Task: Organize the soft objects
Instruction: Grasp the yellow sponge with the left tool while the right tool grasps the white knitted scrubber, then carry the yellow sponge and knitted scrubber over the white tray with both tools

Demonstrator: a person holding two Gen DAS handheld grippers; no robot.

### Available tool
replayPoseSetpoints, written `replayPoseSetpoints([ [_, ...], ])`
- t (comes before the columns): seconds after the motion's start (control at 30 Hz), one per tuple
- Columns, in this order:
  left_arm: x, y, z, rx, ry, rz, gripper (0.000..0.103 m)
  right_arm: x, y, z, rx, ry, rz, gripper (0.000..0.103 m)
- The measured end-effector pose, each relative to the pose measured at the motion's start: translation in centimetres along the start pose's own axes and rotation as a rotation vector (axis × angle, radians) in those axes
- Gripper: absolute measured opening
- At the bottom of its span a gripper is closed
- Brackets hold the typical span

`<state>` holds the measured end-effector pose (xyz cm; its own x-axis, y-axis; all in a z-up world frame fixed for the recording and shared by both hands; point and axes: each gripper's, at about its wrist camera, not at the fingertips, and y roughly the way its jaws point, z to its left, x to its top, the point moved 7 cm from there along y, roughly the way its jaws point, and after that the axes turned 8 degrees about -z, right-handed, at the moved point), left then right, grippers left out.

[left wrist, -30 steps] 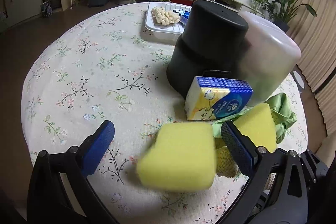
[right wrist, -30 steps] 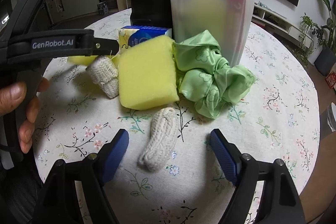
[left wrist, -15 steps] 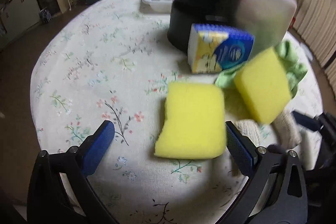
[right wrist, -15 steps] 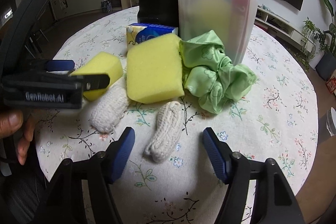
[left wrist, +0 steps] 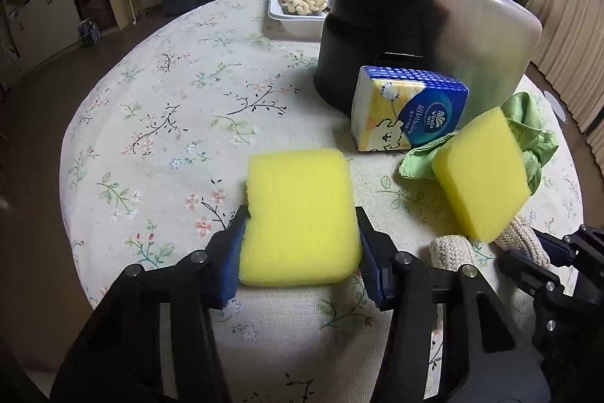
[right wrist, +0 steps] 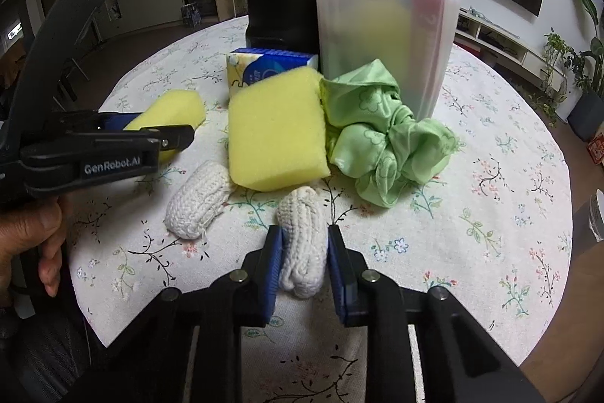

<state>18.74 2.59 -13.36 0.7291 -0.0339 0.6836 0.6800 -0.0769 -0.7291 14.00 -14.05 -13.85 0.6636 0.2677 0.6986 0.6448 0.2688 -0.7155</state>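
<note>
My left gripper (left wrist: 301,216) is closing on a flat yellow sponge (left wrist: 298,191) lying on the flowered tablecloth, and both blue pads press its sides. In the right wrist view my right gripper (right wrist: 305,235) is closing on a cream knitted roll (right wrist: 302,210), pads against it on both sides. A second knitted roll (right wrist: 198,203) lies to its left. Behind them a second yellow sponge (right wrist: 277,135) leans against a crumpled green cloth (right wrist: 381,146). A person's hand (right wrist: 26,237) holds the left gripper at the left edge.
A blue and yellow tissue pack (left wrist: 407,112) stands behind the sponges. Behind it are a black pot (left wrist: 373,25) and a translucent plastic container (right wrist: 381,36) with things inside. A white tray of snacks (left wrist: 298,6) sits at the table's far edge.
Both grippers stood open a second ago and have closed: the left onto the flat yellow sponge, the right onto the knitted roll. The left gripper moved in over the sponge.
</note>
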Motion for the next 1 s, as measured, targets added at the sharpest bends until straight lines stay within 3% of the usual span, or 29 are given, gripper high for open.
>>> replayPoseSetpoints([
  [0.63, -1.6, -2.4, -1.0, -0.058, -0.015, -0.003, 0.047, 0.5, -2.5, -1.0, 0.030, 0.035, -0.026, 0.024],
  [1.0, -1.9, -6.3, -1.3, -0.082, -0.007, -0.021, 0.047, 0.9, -5.1, -2.1, 0.014, 0.039, -0.044, 0.024],
])
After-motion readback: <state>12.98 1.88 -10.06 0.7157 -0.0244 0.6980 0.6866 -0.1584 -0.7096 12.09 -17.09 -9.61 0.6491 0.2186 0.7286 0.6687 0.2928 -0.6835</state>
